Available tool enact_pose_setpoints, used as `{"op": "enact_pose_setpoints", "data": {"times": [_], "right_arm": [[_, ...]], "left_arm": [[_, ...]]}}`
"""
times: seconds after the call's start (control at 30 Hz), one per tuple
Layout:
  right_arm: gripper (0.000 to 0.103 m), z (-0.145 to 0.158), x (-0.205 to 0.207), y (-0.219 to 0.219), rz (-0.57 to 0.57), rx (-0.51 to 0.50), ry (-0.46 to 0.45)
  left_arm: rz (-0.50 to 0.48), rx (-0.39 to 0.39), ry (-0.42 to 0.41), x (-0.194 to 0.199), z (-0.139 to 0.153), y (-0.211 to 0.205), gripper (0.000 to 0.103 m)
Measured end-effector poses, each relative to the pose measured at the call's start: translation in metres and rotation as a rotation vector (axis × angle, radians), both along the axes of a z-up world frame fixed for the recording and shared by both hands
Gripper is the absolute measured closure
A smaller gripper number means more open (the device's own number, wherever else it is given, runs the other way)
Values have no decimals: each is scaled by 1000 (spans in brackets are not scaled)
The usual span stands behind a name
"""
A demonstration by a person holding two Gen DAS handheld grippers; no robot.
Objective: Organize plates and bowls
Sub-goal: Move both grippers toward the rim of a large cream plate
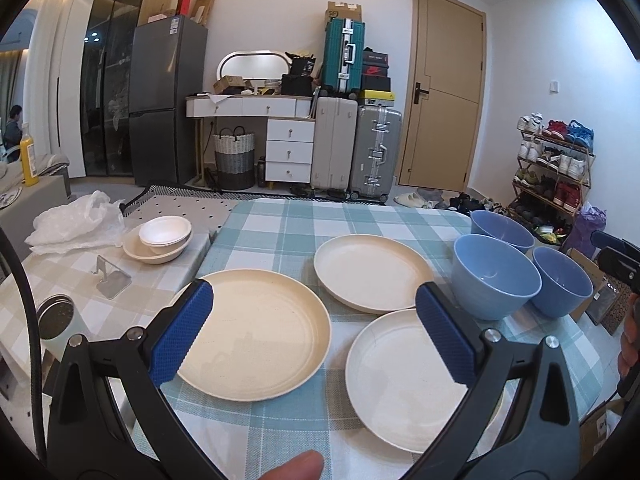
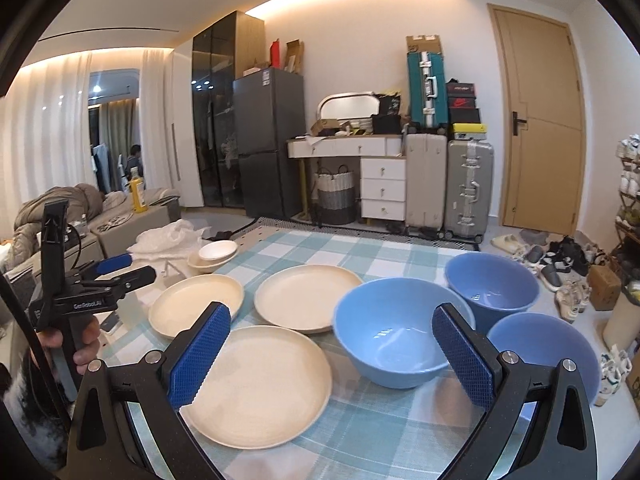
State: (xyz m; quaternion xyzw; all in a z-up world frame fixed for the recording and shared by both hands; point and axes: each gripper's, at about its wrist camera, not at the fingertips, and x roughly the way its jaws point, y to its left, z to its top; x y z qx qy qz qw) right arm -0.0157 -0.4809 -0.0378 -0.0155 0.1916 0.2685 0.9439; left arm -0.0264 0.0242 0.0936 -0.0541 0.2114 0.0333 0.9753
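I am holding both grippers wide open and empty above the near edge of the checked table (image 1: 280,220); the left gripper (image 1: 314,328) is facing the near-left cream plate (image 1: 256,332), lying flat just ahead of its fingers. The right gripper (image 2: 332,356) is sitting nearer the blue bowls, the nearest blue bowl (image 2: 400,332) standing upright straight ahead between its pads, so I judge plates are falling to the left and bowls to the right.

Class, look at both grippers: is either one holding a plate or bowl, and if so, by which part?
Nothing is held. The left gripper and right gripper are both open above the table, touching no plates or bowls.

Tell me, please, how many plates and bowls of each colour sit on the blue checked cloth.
Cream plates: 3
Blue bowls: 3
Total: 6
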Motion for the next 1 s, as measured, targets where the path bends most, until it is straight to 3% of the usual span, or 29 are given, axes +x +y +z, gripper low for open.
{"op": "enact_pose_setpoints", "data": {"times": [0.37, 0.73, 1.0], "right_arm": [[0, 19, 22, 44, 82, 30, 60], [0, 25, 55, 100, 166, 41, 150], [0, 11, 88, 149, 241, -19, 193]], "left_arm": [[108, 30, 59, 3, 11, 31, 2], [178, -50, 139, 20, 10, 71, 2], [210, -75, 167, 35, -10, 96, 2]]}}
